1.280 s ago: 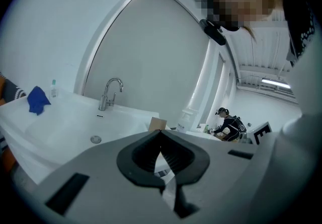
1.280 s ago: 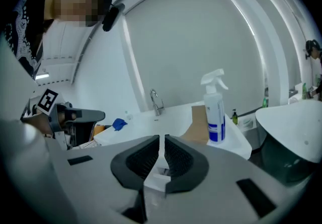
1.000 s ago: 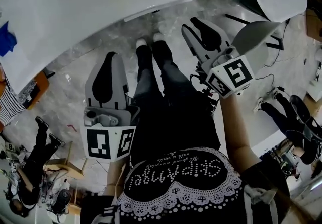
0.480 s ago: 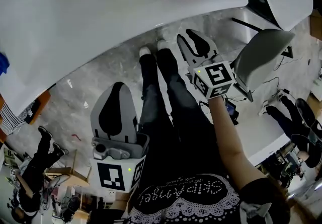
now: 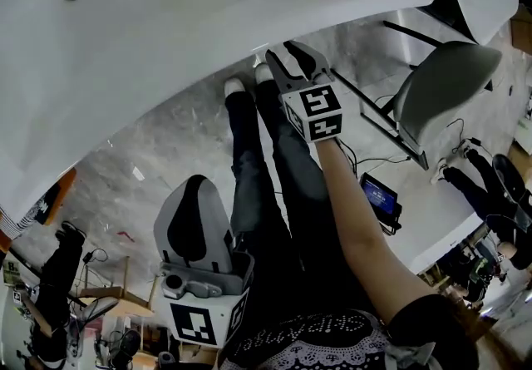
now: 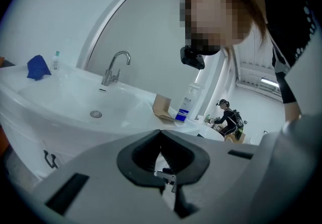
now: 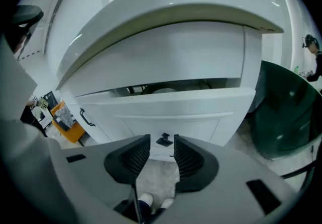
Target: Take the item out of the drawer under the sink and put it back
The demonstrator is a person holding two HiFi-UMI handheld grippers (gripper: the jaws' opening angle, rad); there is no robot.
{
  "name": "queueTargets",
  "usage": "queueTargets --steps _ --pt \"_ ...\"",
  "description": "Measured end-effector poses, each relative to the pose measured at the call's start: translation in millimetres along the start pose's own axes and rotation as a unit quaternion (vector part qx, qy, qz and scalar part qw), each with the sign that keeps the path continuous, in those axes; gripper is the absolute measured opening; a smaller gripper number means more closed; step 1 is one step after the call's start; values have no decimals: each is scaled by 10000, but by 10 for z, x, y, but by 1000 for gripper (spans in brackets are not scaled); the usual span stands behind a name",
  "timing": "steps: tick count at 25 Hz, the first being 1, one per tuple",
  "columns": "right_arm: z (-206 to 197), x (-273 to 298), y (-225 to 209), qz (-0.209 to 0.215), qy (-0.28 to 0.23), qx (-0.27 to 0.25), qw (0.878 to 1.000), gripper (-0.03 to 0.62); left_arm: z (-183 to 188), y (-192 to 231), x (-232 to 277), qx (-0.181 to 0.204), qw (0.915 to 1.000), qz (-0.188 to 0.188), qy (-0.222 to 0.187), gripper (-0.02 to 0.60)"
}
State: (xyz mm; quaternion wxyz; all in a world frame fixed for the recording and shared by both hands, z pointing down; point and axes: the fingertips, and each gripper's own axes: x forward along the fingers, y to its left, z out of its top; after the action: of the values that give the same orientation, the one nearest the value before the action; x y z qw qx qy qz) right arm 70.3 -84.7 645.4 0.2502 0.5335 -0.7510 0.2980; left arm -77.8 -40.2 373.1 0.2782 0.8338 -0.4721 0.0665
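Claws | right claw (image 7: 162,141) just opening, spread, empty | left claw (image 6: 160,135) pressed together, empty

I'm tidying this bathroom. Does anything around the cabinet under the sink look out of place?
Yes: the drawer under the sink stands slightly ajar, its front pulled forward so that a dark gap opens along its top edge. Nothing else stands out.
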Motion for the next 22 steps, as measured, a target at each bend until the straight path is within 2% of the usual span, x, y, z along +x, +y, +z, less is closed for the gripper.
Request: queueTargets --steps 3,10,13,22 --pt "-66 118 -91 -93 -93 70 9999 140 -157 13 -33 -4 10000 77 40 5" --pt "-119 360 -11 174 -164 -6 9997 150 -428 -12 -127 -271 9989 376 89 5" --pt "-156 420 -57 227 -139 -11 9996 149 -549 -134 -164 -375 9985 397 74 5" --pt "-201 389 -58 413 -169 137 9989 149 -660 -283 -248 -546 9971 510 148 5"
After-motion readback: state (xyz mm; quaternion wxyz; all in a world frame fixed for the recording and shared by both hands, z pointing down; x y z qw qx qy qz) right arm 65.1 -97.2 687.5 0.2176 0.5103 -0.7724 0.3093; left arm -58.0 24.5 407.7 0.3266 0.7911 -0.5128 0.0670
